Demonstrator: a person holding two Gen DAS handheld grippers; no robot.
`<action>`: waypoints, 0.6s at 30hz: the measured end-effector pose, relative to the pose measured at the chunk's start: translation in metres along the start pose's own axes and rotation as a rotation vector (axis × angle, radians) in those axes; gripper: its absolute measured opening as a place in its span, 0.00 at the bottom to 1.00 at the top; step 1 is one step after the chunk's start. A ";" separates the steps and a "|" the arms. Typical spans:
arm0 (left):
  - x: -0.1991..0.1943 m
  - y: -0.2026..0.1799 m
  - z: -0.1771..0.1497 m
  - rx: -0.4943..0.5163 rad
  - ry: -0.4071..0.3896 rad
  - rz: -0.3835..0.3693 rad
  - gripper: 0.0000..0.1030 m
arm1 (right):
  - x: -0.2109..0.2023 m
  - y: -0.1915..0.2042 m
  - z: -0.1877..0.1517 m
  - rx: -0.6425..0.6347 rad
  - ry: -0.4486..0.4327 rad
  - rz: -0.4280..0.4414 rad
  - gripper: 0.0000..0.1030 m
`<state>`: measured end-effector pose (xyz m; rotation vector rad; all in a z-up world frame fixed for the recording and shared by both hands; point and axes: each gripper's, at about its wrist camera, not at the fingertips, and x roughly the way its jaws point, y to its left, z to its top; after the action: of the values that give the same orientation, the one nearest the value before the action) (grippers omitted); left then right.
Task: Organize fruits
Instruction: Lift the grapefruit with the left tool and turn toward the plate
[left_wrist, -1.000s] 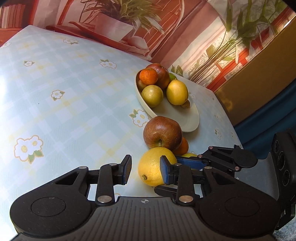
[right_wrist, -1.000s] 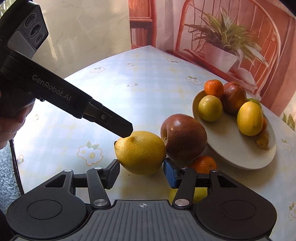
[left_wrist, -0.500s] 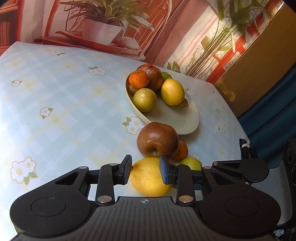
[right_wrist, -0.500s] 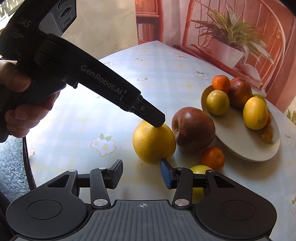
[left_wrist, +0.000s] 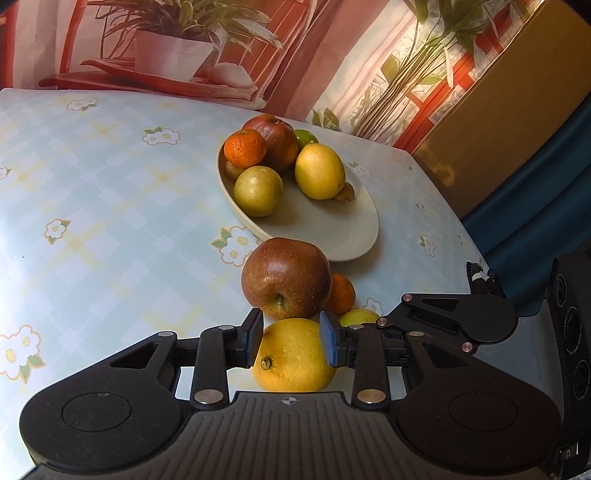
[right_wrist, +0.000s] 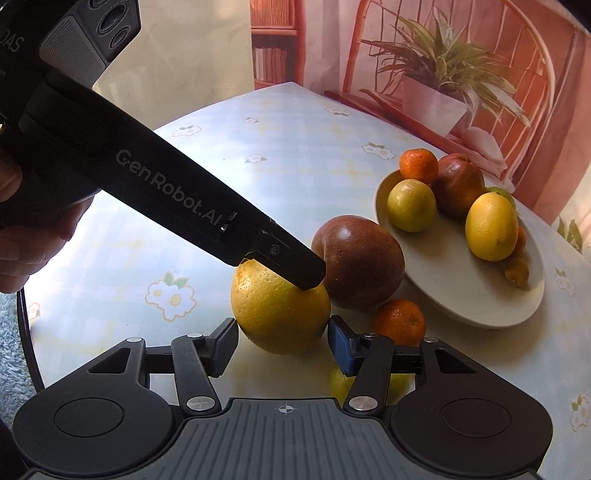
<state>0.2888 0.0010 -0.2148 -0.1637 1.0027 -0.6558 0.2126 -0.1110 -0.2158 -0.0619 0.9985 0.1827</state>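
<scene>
The left gripper (left_wrist: 291, 341) has the big yellow citrus (left_wrist: 293, 356) pinched between its blue pads, one pad on each flank, stem end turned toward the camera at about seven o'clock on the fruit, and it sits low on the flowered tablecloth (left_wrist: 110, 206), no daylight showing under it, so I judge it not lifted yet. Straight ahead at twelve o'clock, just beyond the fingertips, is the red apple (left_wrist: 286, 278), with a small mandarin (left_wrist: 341, 293) tucked at its three o'clock side, and past those the oval plate (left_wrist: 354, 236) carrying more fruit. From the other side, the right gripper (right_wrist: 282, 336) is opening its jaws, the same citrus (right_wrist: 280, 306) at its twelve o'clock in the gap, and the pads look clear of the peel. The left hand is the one with the grip, so the carry to the plate looks to be its job; the apple blocks the direct line, so up and over seems the way.
</scene>
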 end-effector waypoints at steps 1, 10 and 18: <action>0.000 0.001 0.000 -0.005 -0.001 0.000 0.35 | 0.000 -0.001 -0.001 0.012 -0.002 0.005 0.47; -0.028 0.026 -0.007 -0.139 -0.075 -0.019 0.34 | -0.002 -0.021 -0.004 0.305 -0.008 0.095 0.47; -0.019 0.036 -0.018 -0.259 -0.042 -0.081 0.34 | -0.004 -0.025 -0.006 0.388 -0.001 0.109 0.47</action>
<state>0.2824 0.0435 -0.2257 -0.4457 1.0426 -0.5912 0.2098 -0.1369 -0.2169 0.3466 1.0218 0.0859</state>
